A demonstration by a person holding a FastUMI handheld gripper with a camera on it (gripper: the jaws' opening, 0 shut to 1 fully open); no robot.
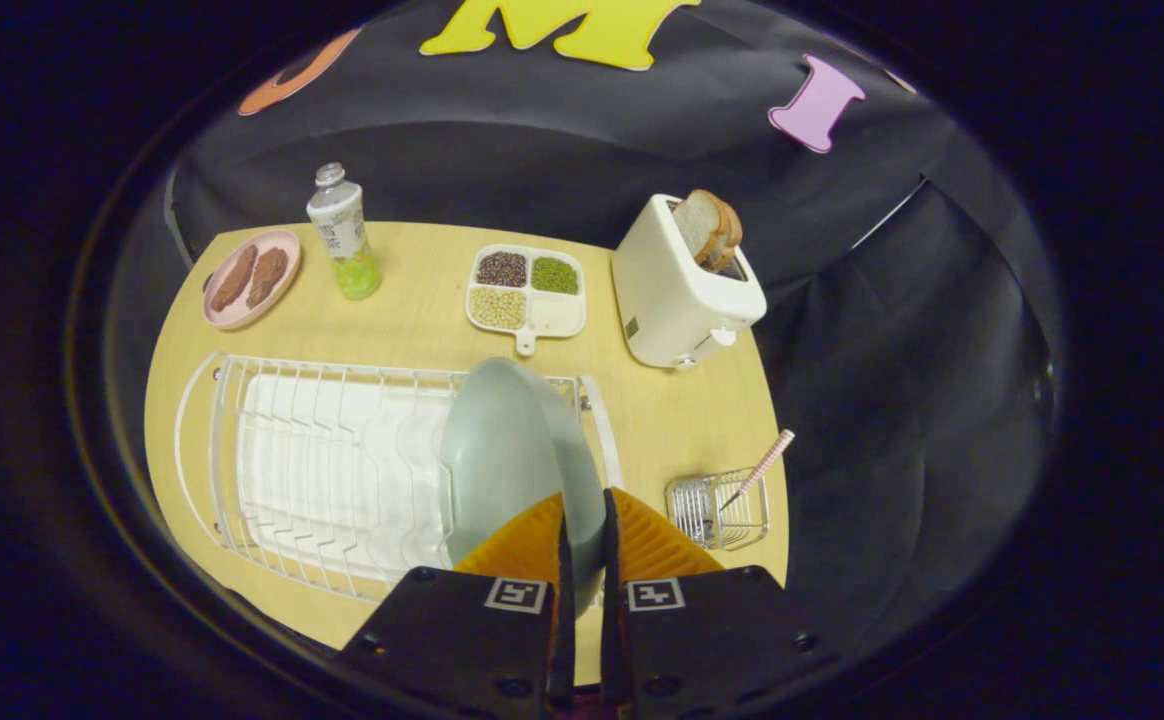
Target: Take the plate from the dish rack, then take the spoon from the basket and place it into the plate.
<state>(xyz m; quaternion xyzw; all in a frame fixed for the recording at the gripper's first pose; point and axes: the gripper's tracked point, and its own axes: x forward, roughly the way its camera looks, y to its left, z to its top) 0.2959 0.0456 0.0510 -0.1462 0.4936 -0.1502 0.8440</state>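
Observation:
A pale green plate (502, 460) stands on edge at the right end of the white wire dish rack (312, 470). My gripper (582, 520) is shut on the plate, one finger on each face of its near rim. To the right of the fingers stands a small wire basket (720, 510) on the wooden table (412, 310). A spoon with a pink checked handle (764, 465) leans out of the basket toward the right.
Beyond the rack stand a white toaster (677, 295) with bread in it, a four-part tray of beans (527, 290), a drink bottle (342, 235) and a pink plate (250, 278) with brown food. The table's right edge runs just past the basket.

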